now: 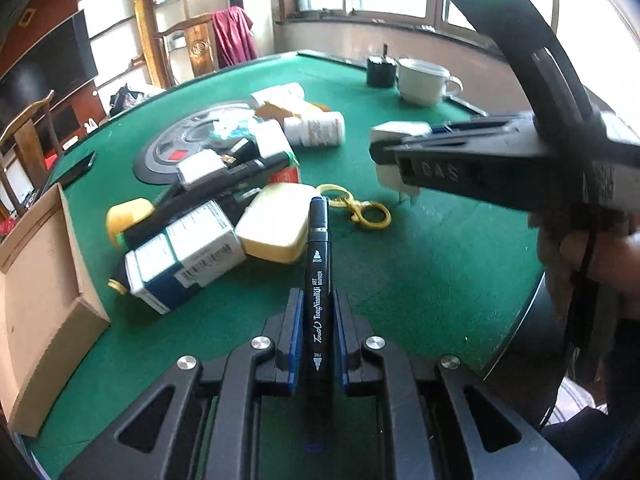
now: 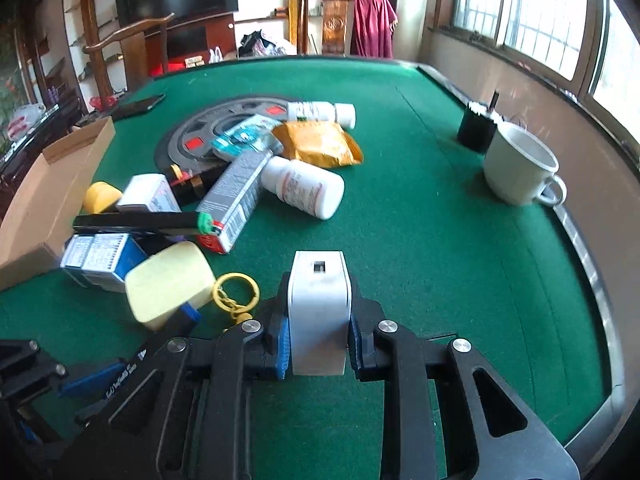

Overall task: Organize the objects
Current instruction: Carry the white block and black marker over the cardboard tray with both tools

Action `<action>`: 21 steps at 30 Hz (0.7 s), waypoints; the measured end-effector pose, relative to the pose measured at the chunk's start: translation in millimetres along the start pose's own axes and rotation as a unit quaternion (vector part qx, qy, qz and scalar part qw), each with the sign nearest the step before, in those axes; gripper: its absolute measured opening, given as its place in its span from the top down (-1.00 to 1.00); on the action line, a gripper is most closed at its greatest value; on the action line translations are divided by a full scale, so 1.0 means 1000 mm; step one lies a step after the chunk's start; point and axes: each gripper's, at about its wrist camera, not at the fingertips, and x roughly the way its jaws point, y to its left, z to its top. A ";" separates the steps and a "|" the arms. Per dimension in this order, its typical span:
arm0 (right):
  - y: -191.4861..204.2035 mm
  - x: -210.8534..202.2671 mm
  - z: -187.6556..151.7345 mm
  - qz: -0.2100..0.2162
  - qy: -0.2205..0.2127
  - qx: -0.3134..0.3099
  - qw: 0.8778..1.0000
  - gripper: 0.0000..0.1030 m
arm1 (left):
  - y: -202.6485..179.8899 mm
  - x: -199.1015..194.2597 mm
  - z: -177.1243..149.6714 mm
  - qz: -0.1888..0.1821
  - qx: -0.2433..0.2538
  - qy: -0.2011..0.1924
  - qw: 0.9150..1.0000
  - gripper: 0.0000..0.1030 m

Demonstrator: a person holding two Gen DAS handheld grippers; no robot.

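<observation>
My left gripper (image 1: pixel 317 316) is shut on a black art marker (image 1: pixel 318 280) that points forward above the green table (image 1: pixel 420 272). My right gripper (image 2: pixel 317 332) is shut on a white charger plug (image 2: pixel 318 312), held above the table; it also shows in the left wrist view (image 1: pixel 394 152) at right. A pile lies ahead: a yellow soap-like case (image 1: pixel 276 222), a blue-white box (image 1: pixel 184 256), a yellow key clip (image 1: pixel 360 208), white pill bottles (image 2: pixel 304 188), an orange packet (image 2: pixel 320 144), a grey box (image 2: pixel 236 196).
An open cardboard box (image 1: pixel 44 280) stands at the table's left edge. A white cup (image 2: pixel 520 164) and a black pot (image 2: pixel 478 128) stand at the far right by the rail. A phone (image 2: pixel 138 106) lies at far left. Chairs stand beyond the table.
</observation>
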 end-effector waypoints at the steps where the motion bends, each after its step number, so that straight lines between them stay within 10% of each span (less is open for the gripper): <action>1: 0.002 -0.003 0.001 0.001 -0.003 -0.003 1.000 0.58 | 0.004 -0.001 0.001 0.000 -0.005 -0.002 1.000 0.74; 21: 0.043 -0.049 0.018 0.104 -0.042 -0.025 0.993 0.58 | 0.104 -0.036 0.001 0.028 -0.129 -0.081 0.988 0.74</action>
